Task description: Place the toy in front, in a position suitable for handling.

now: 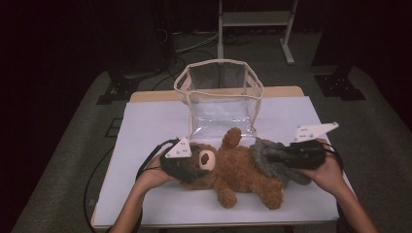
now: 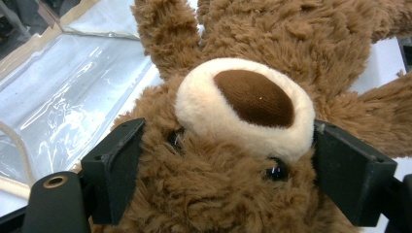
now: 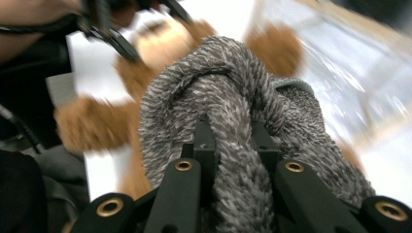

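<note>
left gripper [image 2: 228, 160] clamps teddy bear [image 1: 243, 170] head (wide) | right gripper [image 3: 233, 141] pinches grey cloth [image 3: 233, 87]

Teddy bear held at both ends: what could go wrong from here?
The right gripper pinches only a fold of the grey fuzzy cloth, which may slip off the teddy bear. The left gripper squeezes its soft head, so the grip may slide. The clear bag could tip.

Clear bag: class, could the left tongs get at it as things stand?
Probably not yet: the left tongs are clamped on the teddy bear's head. The clear bag stands open just beyond, nothing between.
</note>
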`<act>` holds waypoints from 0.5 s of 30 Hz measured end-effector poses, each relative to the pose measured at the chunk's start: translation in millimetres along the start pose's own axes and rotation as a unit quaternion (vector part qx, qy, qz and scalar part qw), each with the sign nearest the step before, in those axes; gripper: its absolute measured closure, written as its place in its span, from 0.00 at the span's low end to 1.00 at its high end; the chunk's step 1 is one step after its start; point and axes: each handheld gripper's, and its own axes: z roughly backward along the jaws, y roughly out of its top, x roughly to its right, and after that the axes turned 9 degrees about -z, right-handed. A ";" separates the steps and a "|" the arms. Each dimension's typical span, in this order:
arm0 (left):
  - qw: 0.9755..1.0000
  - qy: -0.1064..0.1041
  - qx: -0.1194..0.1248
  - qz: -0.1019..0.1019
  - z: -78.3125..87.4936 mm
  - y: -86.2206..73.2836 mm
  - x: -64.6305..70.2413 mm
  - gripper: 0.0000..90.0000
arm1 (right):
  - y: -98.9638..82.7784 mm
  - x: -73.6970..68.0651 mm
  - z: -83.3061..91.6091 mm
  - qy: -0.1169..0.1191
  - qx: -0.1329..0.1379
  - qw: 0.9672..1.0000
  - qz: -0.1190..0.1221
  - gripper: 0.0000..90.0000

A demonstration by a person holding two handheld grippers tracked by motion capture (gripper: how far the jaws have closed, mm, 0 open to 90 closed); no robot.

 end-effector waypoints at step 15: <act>1.000 0.001 0.011 0.010 -0.1 -4.3 -0.6 0.19 | -3.2 -12.2 -36.7 -0.003 -0.037 0.999 0.033 0.86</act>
